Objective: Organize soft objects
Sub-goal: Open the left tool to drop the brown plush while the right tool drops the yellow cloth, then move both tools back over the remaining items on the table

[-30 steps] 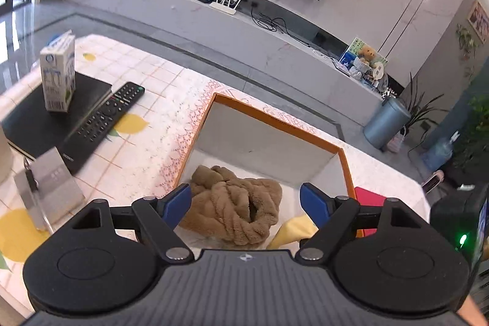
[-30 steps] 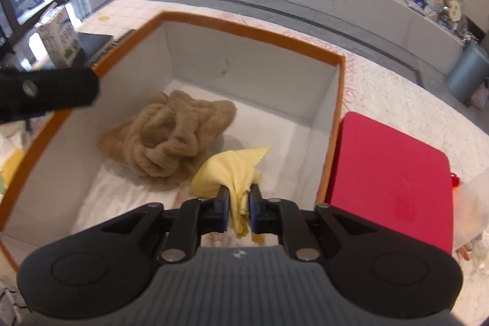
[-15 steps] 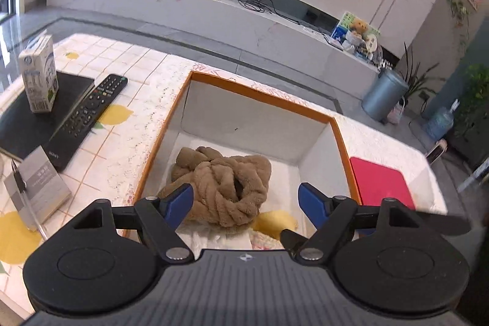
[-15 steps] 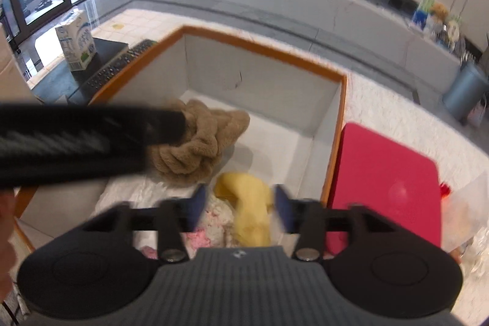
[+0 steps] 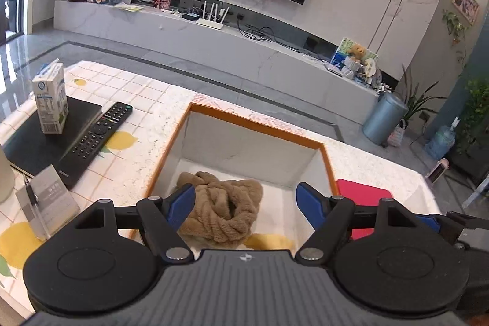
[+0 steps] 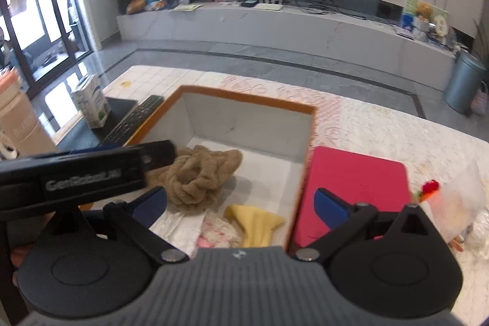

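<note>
Right gripper jaws just sprung wide and empty, yellow cloth lying in the box just below it, brown towel ahead-left, left gripper gaping empty above towel

I'm holding my left gripper over the orange-rimmed box, jaws standing wide. The brown towel is lying inside, beside a yellow cloth.
</note>
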`<state>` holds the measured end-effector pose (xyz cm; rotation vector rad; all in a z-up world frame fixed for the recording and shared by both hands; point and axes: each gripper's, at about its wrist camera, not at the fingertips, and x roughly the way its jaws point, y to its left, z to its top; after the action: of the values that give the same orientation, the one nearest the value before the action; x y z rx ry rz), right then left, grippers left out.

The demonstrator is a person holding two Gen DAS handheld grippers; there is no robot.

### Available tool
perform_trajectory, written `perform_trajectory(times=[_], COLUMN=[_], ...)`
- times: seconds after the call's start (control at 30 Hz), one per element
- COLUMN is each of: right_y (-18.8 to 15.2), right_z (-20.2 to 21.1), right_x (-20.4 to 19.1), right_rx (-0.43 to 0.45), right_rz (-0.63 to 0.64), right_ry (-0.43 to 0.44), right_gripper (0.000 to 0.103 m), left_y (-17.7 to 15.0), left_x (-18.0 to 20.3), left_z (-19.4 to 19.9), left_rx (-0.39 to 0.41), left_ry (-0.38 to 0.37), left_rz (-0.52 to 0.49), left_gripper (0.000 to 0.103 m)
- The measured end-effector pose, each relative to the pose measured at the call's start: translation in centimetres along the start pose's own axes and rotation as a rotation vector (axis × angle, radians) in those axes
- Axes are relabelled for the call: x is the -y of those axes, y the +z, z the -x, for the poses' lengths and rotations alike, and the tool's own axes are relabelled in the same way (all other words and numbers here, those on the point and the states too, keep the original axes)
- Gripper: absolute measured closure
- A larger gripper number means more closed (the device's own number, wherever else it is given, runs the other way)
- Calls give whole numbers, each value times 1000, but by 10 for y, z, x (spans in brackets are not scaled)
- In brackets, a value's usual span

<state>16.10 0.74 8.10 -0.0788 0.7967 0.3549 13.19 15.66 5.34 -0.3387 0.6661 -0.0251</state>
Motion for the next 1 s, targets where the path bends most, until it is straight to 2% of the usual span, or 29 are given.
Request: perform_trajectory(times=[0.27,0.47,0.57,0.77,1.0], right_y=[-4,-9,-13,-28,-56], right_z=[35,65,83,136,184], right_x=[17,36,51,95,157], right_rx=[17,37,25,67,194], right_rz=[19,8,19,71,71], right_ry=[-18,-28,-36,-146,-305], right_gripper=[3,3,3,3,3], left_y=[-3,-1,-1,-8,-20], left_x=[20,29,40,69,111], left_z=[7,25,36,48,56], left_rx=[21,37,73,104,129], left_ry=[21,-42,-54,-86,-103], left_rz=[-41,-20,-52,-125,-204], left_gripper=[14,14,14,14,14])
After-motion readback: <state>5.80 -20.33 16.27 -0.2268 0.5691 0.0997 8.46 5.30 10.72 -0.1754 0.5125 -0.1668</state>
